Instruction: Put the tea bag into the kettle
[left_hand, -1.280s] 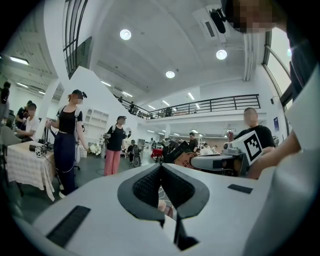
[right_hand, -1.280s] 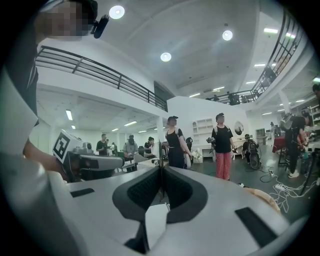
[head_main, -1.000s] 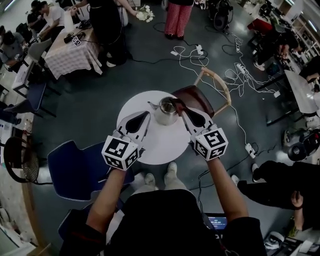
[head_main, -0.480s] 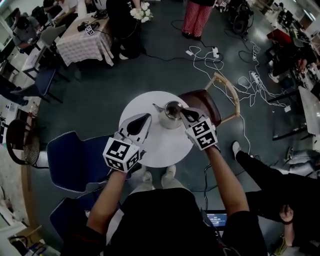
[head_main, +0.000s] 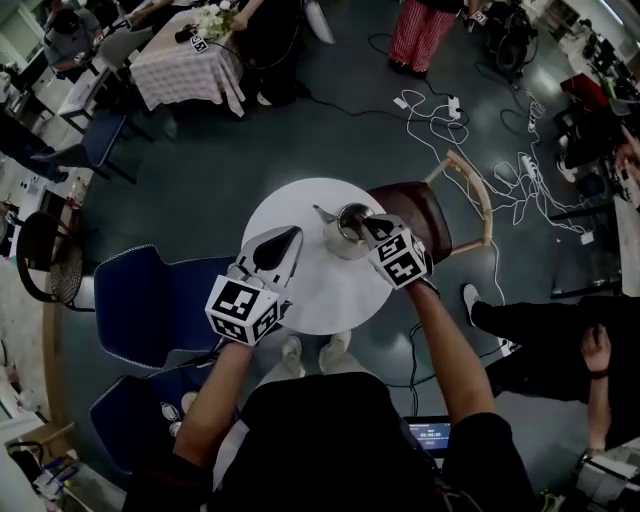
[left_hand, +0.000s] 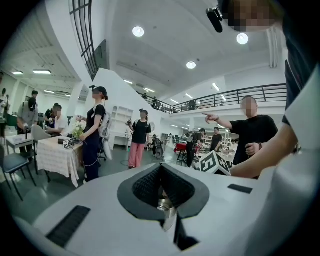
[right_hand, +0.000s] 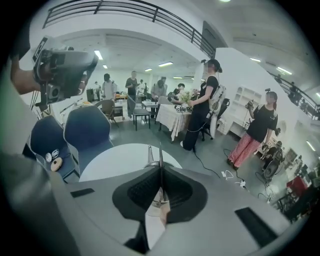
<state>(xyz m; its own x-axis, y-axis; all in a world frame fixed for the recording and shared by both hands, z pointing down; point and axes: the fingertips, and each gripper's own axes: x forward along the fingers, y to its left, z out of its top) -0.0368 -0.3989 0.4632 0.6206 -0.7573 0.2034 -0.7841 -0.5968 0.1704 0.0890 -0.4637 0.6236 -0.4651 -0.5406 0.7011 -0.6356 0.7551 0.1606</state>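
A steel kettle (head_main: 348, 230) stands at the far right of the round white table (head_main: 300, 290), its top open and its spout pointing left. My right gripper (head_main: 368, 224) hangs right over the kettle's mouth, shut on a white tea bag (right_hand: 152, 220) that dangles under the jaws. The kettle's spout (right_hand: 149, 153) rises just beyond the jaws in the right gripper view. My left gripper (head_main: 288, 238) is held over the table's left half, beside the kettle. It is shut on a small shiny metal piece (left_hand: 165, 209), apparently the kettle's lid.
A brown wooden chair (head_main: 425, 205) stands against the table's far right side. Blue chairs (head_main: 150, 300) are at the left. Cables (head_main: 450, 110) lie across the floor beyond. People stand and sit around a cloth-covered table (head_main: 190, 70) at the back left.
My right gripper has moved in from the table's right to sit over the kettle's mouth with the tea bag. The left gripper has held still. The head camera has shifted.
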